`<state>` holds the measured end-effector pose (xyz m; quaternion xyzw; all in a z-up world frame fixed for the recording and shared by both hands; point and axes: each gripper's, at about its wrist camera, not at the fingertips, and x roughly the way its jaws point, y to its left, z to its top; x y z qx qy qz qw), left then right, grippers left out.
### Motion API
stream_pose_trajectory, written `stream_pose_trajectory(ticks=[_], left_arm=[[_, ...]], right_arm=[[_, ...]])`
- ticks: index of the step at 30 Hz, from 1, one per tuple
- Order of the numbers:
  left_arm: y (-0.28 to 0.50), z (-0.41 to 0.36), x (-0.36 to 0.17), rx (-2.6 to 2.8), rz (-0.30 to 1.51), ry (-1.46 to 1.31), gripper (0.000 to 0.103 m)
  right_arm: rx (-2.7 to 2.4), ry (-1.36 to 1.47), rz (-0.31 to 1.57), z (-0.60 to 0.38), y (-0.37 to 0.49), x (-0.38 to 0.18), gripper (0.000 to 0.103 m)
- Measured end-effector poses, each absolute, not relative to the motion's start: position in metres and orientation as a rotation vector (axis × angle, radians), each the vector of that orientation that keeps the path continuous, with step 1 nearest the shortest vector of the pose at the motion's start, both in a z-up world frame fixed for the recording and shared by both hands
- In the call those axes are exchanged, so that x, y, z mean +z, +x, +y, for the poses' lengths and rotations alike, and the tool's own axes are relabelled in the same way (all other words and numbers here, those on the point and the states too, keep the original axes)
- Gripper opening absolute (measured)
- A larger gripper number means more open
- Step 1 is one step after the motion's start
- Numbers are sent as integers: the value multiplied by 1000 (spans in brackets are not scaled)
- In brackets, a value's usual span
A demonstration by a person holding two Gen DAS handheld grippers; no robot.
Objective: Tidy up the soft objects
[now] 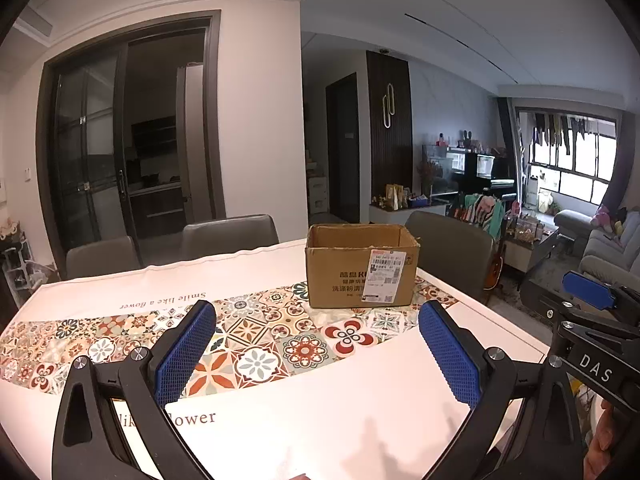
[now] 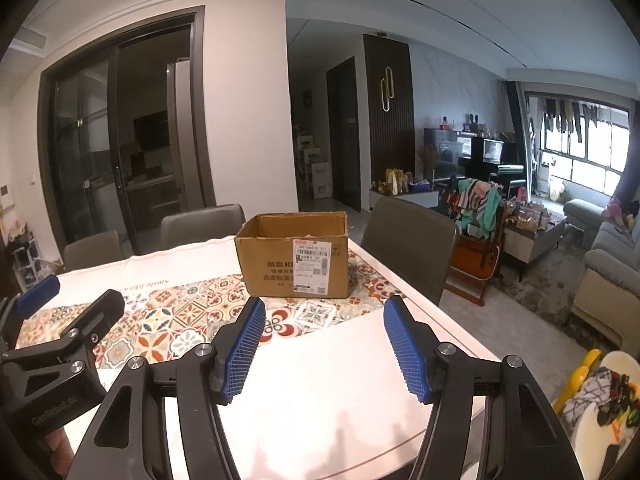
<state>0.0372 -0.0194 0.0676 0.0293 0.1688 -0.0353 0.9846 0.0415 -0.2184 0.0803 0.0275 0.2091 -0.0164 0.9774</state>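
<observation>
A cardboard box (image 1: pixel 362 266) stands on the tablecloth (image 1: pixel 320 412) toward the far right corner of the tabletop, open side up. Three chairs (image 1: pixel 230 234) stand behind the table's far edge, one directly behind the box. Both grippers hover above the near edge, the left gripper (image 1: pixel 316 354) left of the right gripper (image 2: pixel 324 346). A sofa (image 2: pixel 612 276) sits far right, beyond the table.

A lived-in home, open dining and living area. A tabletop (image 1: pixel 360 420) under a tiled-pattern cloth (image 1: pixel 248 344) has padded chairs (image 2: pixel 412 240) round it; beyond stand a grey sofa (image 2: pixel 612 276), an upright piano (image 2: pixel 496 164), and laundry (image 2: pixel 568 116) hanging by the window.
</observation>
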Motion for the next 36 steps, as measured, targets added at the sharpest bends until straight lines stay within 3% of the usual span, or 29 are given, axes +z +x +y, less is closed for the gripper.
stream_pose_trajectory(ticks=[36], left_arm=[[38,-34,56,-82,364,74,103]], right_arm=[[-21,109,465,-233,44,61,63]])
